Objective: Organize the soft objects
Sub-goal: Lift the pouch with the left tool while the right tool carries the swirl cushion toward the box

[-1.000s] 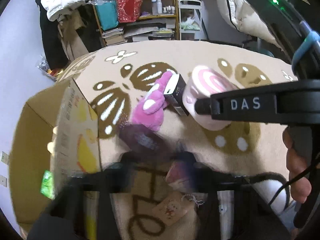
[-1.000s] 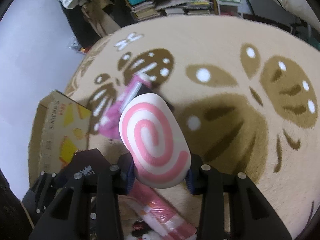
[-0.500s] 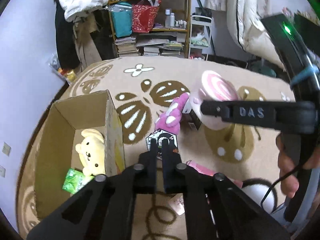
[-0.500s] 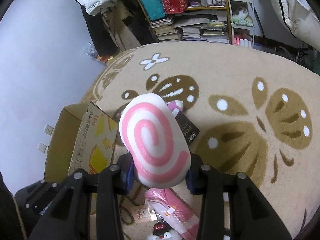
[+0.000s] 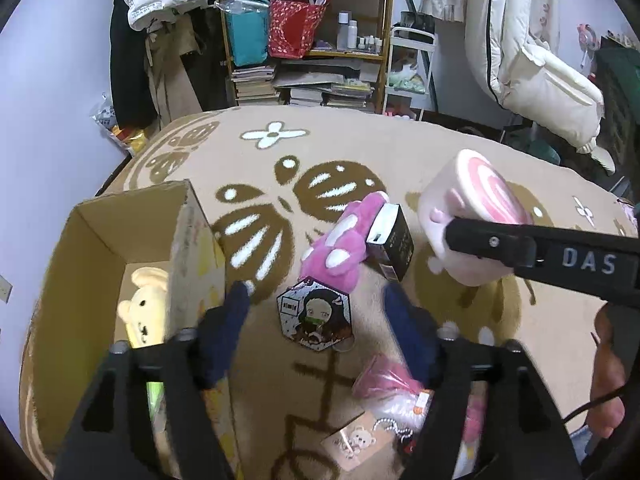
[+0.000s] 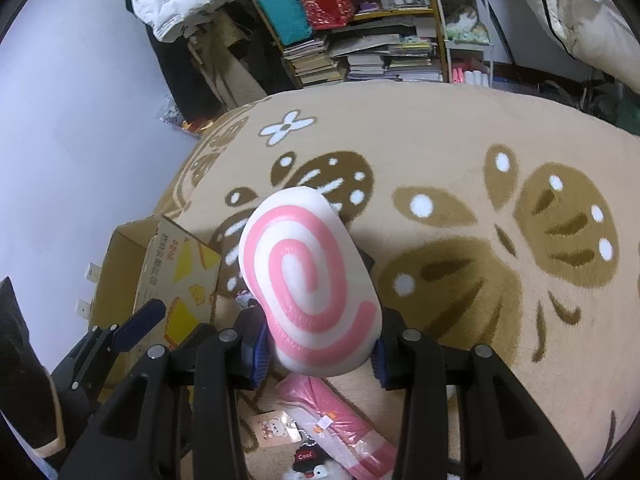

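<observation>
— While we went from left to right, what sat furthest left?

— An open cardboard box (image 5: 120,240), printed with yellow shapes on its outer wall. A pale yellow plush bear (image 5: 142,312) lay face up on its floor, with something bright green just near of it.

— And the left gripper (image 5: 316,300)?

— It hung above the beige rug (image 5: 400,152), right of the box wall. Its jaws were opening, the dark blue pads wide apart and blurred, with nothing pressed between them. Below the gap lay a flat hexagonal cushion (image 5: 315,314) showing a dark-haired cartoon figure.

— What lay beyond that?

— A pink plush paw (image 5: 340,248) with white toe pads, touching a small black box (image 5: 392,244) with a white end. Near of those were a pink plastic-wrapped bundle (image 5: 392,384) and a card tag (image 5: 352,440) with a small bear drawing.

— And the soft thing being handled?

— The swirl pillow (image 6: 310,280): a plump white cylinder with a pink spiral on its flat face and little pink nubs along the side. It was lifted off the rug, right of the paw.

— Held how?

— The right gripper (image 6: 318,344) was clamped on its lower end, blue pads pressing both sides.
</observation>
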`<state>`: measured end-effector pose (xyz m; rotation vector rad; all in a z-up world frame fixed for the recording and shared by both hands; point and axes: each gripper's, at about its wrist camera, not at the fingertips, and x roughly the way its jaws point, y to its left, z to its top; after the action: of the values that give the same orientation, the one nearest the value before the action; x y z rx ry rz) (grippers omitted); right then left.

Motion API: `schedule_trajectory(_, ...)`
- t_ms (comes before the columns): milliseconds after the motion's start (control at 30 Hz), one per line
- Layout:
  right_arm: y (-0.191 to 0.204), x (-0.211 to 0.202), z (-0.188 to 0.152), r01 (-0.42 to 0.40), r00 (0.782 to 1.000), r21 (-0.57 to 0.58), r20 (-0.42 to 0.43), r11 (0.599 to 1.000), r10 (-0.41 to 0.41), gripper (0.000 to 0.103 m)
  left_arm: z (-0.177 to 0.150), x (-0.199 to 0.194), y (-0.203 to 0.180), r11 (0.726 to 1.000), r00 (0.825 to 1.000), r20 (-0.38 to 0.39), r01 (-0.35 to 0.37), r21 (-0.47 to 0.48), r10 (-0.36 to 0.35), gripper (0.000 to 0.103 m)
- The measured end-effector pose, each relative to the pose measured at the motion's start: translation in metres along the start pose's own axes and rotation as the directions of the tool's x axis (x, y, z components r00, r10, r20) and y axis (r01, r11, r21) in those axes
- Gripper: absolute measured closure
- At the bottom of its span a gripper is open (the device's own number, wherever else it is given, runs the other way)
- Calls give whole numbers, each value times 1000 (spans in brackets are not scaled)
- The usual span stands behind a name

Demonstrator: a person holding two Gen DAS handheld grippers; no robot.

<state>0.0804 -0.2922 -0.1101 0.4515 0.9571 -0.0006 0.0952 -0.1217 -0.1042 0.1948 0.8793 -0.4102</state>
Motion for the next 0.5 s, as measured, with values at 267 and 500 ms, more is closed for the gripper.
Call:
schedule_trajectory(267,-18,11,1,5,1000,51,-19,999,-4,61,0,29,-9,998,998,-40,-42,46,44,12)
schedule_trajectory(500,-25,23,2,-6,999,71,-40,997,9,61,-5,48,-19,986,992,-29,-118,116,122,6)
